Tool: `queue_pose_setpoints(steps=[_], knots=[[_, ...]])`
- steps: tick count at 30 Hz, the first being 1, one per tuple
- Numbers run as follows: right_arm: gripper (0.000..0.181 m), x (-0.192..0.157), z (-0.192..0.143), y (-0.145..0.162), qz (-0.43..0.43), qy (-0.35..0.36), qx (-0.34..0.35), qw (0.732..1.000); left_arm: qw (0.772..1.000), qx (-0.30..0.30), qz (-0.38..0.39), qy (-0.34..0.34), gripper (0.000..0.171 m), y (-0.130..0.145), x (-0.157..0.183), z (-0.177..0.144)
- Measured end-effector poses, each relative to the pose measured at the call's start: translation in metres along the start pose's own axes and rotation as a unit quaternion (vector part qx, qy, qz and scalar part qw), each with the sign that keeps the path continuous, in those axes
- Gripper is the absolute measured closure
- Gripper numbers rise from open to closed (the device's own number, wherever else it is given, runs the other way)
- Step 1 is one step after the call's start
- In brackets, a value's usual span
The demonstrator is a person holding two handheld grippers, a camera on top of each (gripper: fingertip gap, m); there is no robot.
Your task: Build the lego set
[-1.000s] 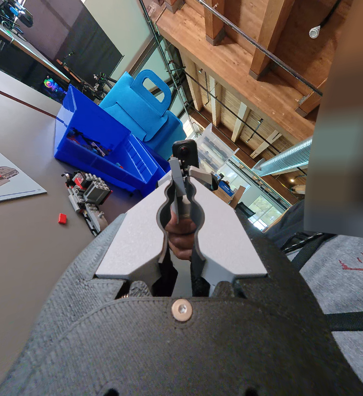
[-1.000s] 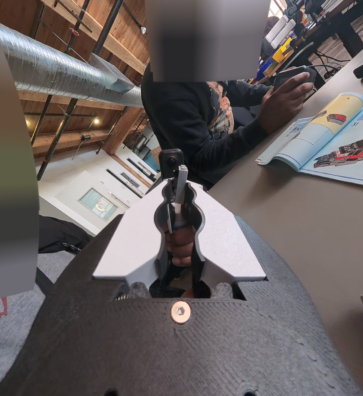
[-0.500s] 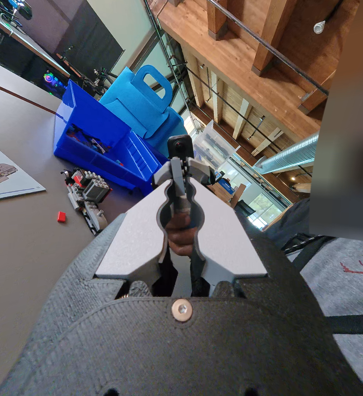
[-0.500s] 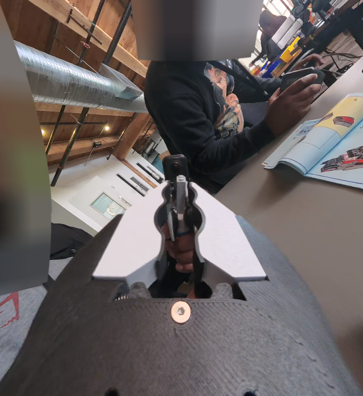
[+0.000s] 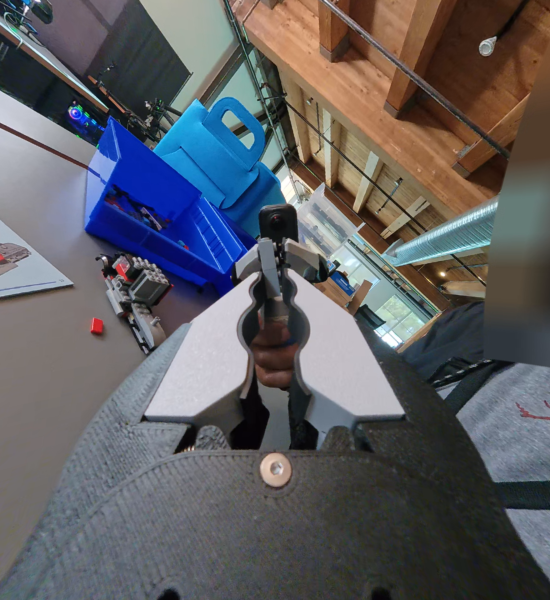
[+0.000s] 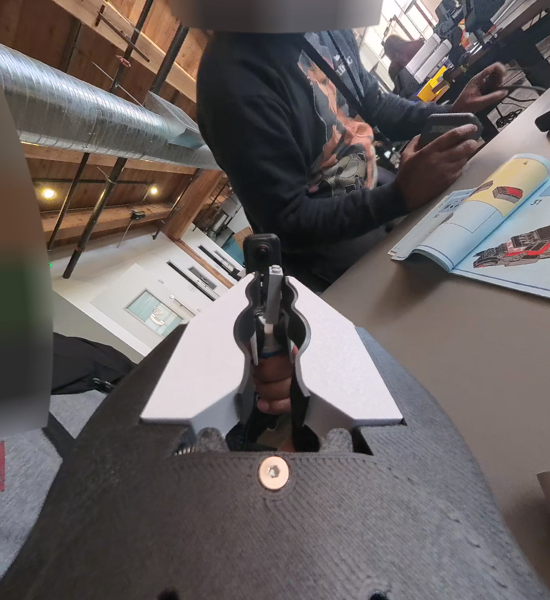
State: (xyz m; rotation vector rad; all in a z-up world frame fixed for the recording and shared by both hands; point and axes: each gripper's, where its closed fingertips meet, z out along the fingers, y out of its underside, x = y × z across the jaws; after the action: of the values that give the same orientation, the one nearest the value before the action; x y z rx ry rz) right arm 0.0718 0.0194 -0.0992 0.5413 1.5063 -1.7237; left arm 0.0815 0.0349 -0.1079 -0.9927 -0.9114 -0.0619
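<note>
I'm seeing both grippers raised off the table (image 5: pixel 33 357), tilted up toward the ceiling, facing each other tip to tip. L to R in left wrist view: instruction booklet (image 5: pixel 4 259) lying flat, red brick (image 5: pixel 97 325) loose beside the part-built lego model (image 5: pixel 137 292), blue bin (image 5: pixel 156 207) w/ pieces behind it. Left gripper (image 5: pixel 272 269) is pinching narrow on a grey lego piece (image 5: pixel 267 263). In right wrist view, right gripper (image 6: pixel 272 289) is clamping narrow on a long grey lego bar (image 6: pixel 275 289); whether the 2 pieces are touching, can't tell.
</note>
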Motion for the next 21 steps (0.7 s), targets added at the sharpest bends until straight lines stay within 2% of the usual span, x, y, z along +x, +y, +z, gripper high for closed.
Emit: queue_pose_setpoints(steps=[2,4,5,8,11,21], knots=[[0.168,-0.0012,-0.0006,-0.0011,0.012,-0.008,0.007,1.0,1.0,0.006,-0.008,0.002,0.162,-0.0015,-0.0003,0.0002],[0.151,-0.0029,-0.0026,-0.0014,0.017,-0.015,0.01,1.0,1.0,0.015,-0.014,-0.005,0.161,-0.0039,-0.0038,-0.0006],[0.149,-0.0035,-0.0033,-0.0006,0.015,-0.016,0.008,1.0,1.0,0.016,-0.017,-0.004,0.161,-0.0044,-0.0039,-0.001],[0.153,-0.0017,-0.0031,0.0027,0.014,-0.009,-0.001,1.0,1.0,0.007,-0.013,-0.004,0.161,-0.0008,-0.0038,0.001],[0.169,0.0014,-0.0029,0.0048,0.012,-0.003,-0.005,1.0,1.0,0.002,-0.013,-0.002,0.161,0.0006,-0.0024,0.0042],[0.169,0.005,-0.0042,0.0027,0.0,-0.001,0.002,1.0,1.0,0.001,-0.025,-0.007,0.161,-0.0003,-0.0056,0.0072]])
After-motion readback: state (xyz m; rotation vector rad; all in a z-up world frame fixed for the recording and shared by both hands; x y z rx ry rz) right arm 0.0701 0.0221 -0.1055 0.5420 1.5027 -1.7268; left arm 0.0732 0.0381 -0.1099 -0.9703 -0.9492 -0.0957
